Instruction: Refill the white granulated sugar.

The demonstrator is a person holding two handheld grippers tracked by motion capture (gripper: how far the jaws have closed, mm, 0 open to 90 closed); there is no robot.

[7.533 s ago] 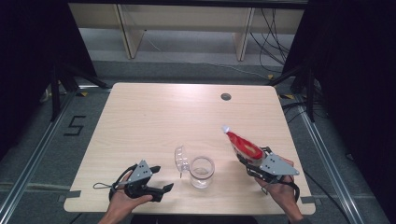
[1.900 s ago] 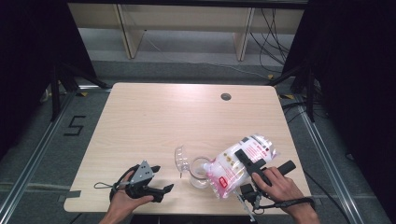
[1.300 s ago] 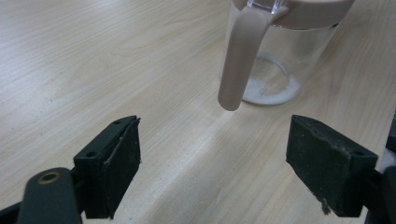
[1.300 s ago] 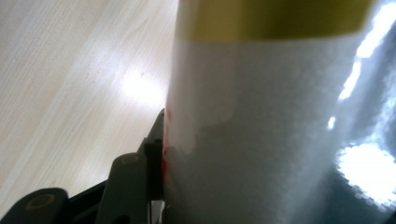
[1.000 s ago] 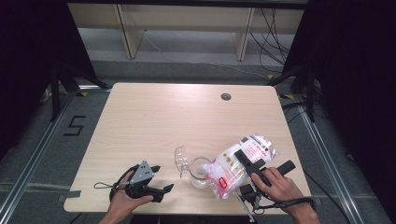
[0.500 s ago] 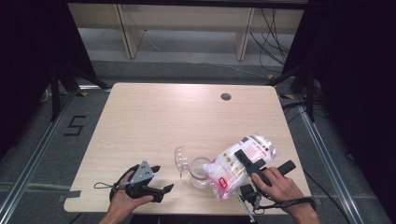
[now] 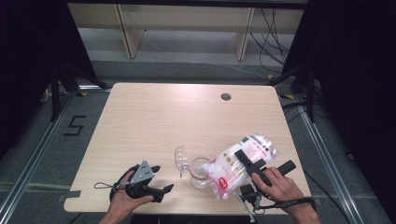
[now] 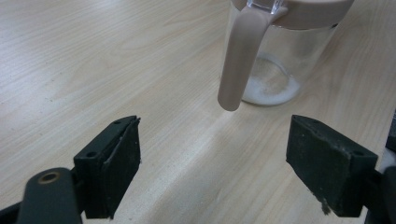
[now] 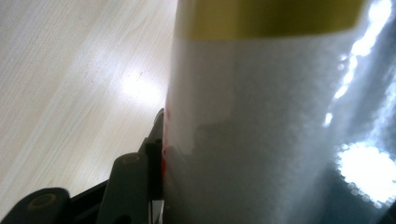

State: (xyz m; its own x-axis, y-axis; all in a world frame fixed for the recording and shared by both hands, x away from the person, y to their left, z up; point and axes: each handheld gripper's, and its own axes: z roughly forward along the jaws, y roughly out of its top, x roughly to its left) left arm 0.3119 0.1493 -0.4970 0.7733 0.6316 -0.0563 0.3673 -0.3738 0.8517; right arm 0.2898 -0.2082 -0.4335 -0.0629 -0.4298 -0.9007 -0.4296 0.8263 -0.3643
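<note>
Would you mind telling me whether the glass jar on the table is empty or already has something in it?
Nearly empty: the glass jar holds just a thin white granular layer on its bottom, seen through its clear wall in the left gripper view.

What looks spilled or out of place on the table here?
Nothing is spilled. The bag, clamped in the right gripper, is tipped over the open jar, whose lid is flipped back. White grains lie inside the jar. The left gripper rests open beside it.

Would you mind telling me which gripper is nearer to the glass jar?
Right. The right gripper holds the bag tilted over the jar, right beside it; the left gripper rests open on the table, apart from it.
</note>
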